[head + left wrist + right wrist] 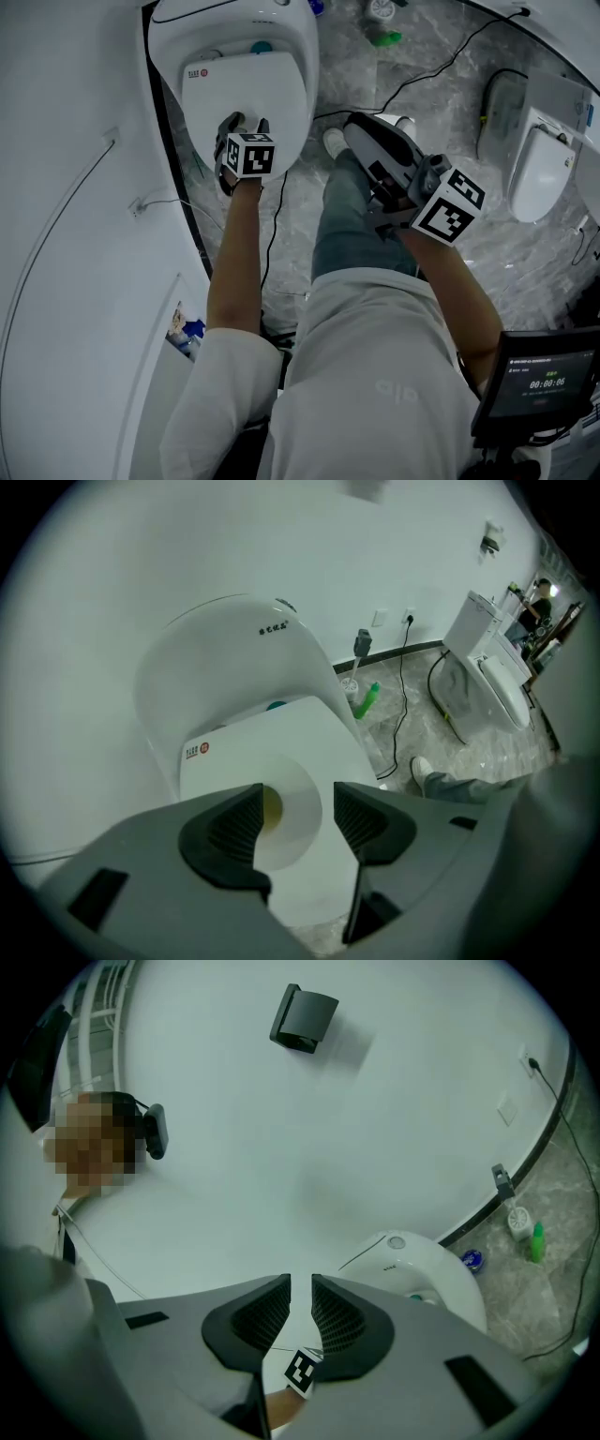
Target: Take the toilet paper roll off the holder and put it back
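Observation:
A white toilet paper roll (pixel 292 810) lies flat on the closed lid of the toilet (pixel 281 733), its yellowish core showing. My left gripper (pixel 298 808) hovers over it with the jaws wide apart; the roll shows in the gap and the right pad stands clear of it. In the head view the left gripper (pixel 244 122) is above the toilet lid (pixel 239 80) and hides the roll. My right gripper (pixel 361 128) is held over the person's knee; its jaws (pixel 301 1312) are almost together with nothing between them. A black holder (pixel 302 1018) hangs high on the white wall.
A second toilet (pixel 539 159) stands at the right. A green bottle (pixel 384 38) and black cables (pixel 422 75) lie on the marble floor. The curved white wall (pixel 75 234) runs along the left. A screen (pixel 539 380) sits at lower right. The person's leg (pixel 352 216) is in the middle.

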### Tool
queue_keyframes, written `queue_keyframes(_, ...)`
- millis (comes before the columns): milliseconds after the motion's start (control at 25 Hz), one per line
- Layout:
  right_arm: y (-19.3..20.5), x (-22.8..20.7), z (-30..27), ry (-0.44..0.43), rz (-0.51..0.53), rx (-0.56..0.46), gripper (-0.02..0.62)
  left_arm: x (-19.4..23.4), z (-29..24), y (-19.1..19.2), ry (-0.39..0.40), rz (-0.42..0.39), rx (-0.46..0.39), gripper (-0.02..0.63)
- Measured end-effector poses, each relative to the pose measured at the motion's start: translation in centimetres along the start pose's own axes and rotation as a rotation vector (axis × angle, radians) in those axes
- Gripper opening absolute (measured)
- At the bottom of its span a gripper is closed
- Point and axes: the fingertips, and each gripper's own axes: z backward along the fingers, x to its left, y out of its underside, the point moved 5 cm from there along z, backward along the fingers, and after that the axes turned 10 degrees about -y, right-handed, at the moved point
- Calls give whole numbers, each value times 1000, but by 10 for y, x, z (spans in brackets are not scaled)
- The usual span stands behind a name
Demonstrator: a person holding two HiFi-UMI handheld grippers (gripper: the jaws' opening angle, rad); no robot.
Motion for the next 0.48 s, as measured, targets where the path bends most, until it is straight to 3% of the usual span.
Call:
queue_keyframes(360,-5,-2,0,-4,-5,12,63,-3,-25,12,27,24,112,236)
queue_keyframes(480,-4,-2,-1,-1,0,22,63,0,-33,12,-37,-16,116,236)
